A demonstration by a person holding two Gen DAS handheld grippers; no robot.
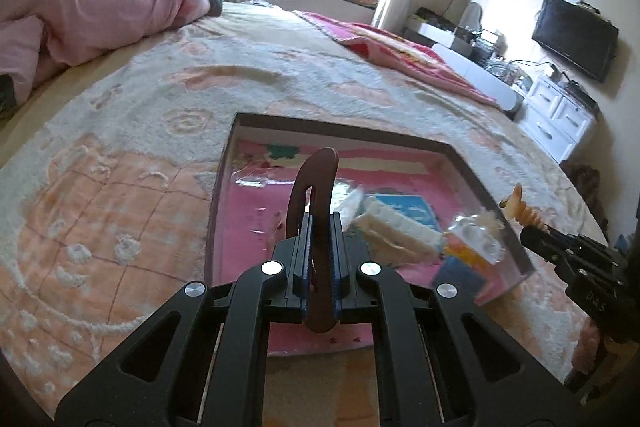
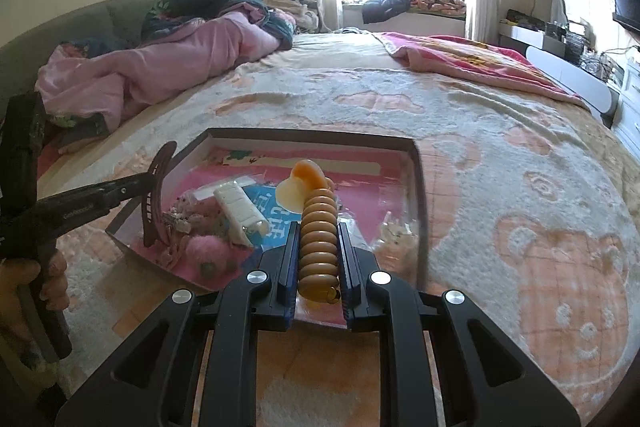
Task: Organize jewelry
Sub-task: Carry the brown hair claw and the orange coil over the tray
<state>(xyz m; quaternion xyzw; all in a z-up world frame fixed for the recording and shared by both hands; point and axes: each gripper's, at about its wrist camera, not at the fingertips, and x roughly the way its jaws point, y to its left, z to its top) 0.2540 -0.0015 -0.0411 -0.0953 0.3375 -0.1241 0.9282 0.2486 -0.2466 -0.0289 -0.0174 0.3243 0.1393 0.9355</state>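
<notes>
A shallow clear-walled tray [image 1: 344, 131] with a pink floor lies on the bed. My left gripper [image 1: 319, 223] is shut on a brown U-shaped hair clip [image 1: 320, 179], held upright over the tray's near left part. My right gripper [image 2: 318, 227] is shut on an amber ribbed hair piece [image 2: 316, 203] with a cream and orange tip, above the tray [image 2: 312, 137]. In the right wrist view the left gripper [image 2: 148, 183] and its brown clip [image 2: 154, 211] hang at the tray's left wall. Inside lie a white ribbed piece [image 2: 240, 207], a pink pom-pom [image 2: 206, 251] and a blue card [image 2: 276, 215].
A fluffy peach and white blanket [image 2: 500, 187] covers the bed around the tray. A pink quilt [image 2: 160, 67] is heaped at the far left and a pink blanket [image 2: 460, 59] at the far right. White drawers [image 1: 560, 111] and a TV [image 1: 572, 35] stand beyond the bed's right edge. A hand [image 2: 52, 279] grips the left handle.
</notes>
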